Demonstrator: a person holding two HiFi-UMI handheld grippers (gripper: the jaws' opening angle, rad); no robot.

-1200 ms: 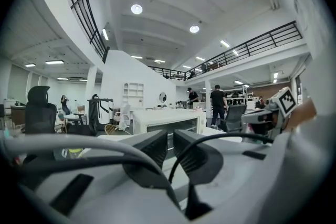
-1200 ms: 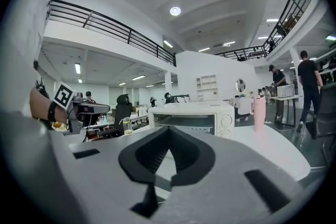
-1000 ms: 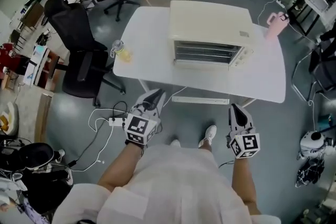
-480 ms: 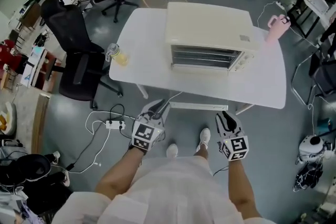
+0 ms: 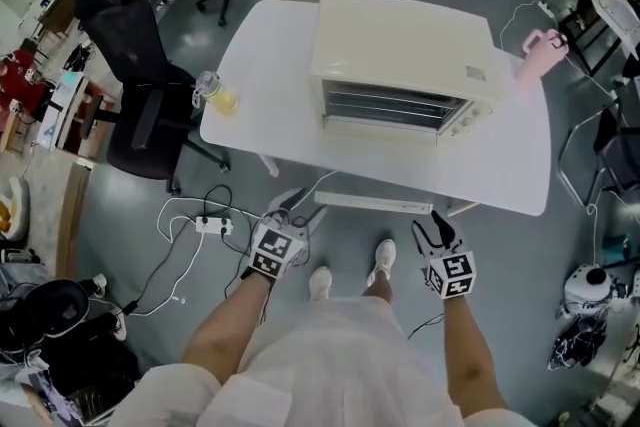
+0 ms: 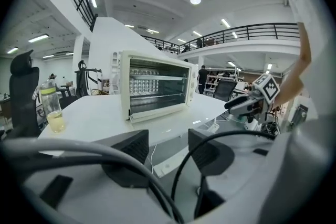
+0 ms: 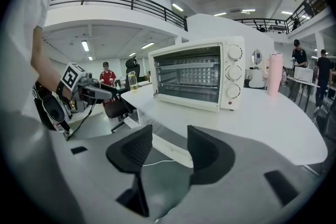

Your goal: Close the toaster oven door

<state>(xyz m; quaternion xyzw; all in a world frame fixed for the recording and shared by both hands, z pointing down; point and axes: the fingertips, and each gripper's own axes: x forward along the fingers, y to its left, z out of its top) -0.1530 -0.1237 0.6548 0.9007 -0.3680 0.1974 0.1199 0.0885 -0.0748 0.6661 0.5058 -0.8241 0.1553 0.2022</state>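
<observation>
My left fingers (image 6: 126,157) and right fingers (image 7: 128,152), both empty, have just been opening wide, held low before the worktop (image 5: 265,75), ready, I judge, for the door of the oven (image 5: 400,40).

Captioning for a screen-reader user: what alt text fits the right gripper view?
A cream toaster oven with three knobs stands on a white table, a pink tumbler to its right. In the foreground the right gripper has just been opening its jaws, nothing between them; the left gripper shows at left.
</observation>
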